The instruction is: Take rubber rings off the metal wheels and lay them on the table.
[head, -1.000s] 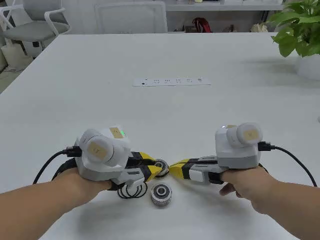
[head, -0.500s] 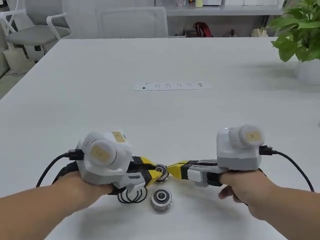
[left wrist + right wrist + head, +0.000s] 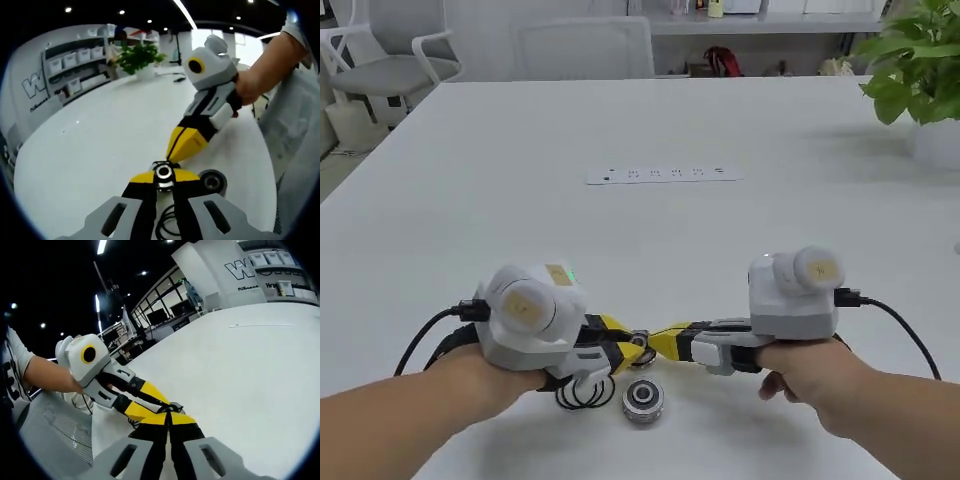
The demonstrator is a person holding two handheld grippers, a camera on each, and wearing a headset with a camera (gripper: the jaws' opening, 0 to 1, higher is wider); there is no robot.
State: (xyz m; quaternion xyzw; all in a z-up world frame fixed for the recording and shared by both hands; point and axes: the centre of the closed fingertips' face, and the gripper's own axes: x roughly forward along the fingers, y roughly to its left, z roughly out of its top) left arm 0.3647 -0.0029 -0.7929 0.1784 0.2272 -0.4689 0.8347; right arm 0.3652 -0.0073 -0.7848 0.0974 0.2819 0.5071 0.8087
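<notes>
With the left gripper [image 3: 630, 347] jaws clenched on a metal wheel [image 3: 164, 172] just above the spare wheel [image 3: 643, 397] lying on the surface [image 3: 650, 250], and the right gripper [image 3: 662, 341] jaws apparently pinched on its rubber ring [image 3: 161, 163], peel steadily sideways, holding the wheel steady.

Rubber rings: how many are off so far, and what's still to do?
Several loose rings lie on the table. The left gripper grips a metal wheel while the right gripper pinches its rubber ring. A second wheel waits, seemingly still ringed.
</notes>
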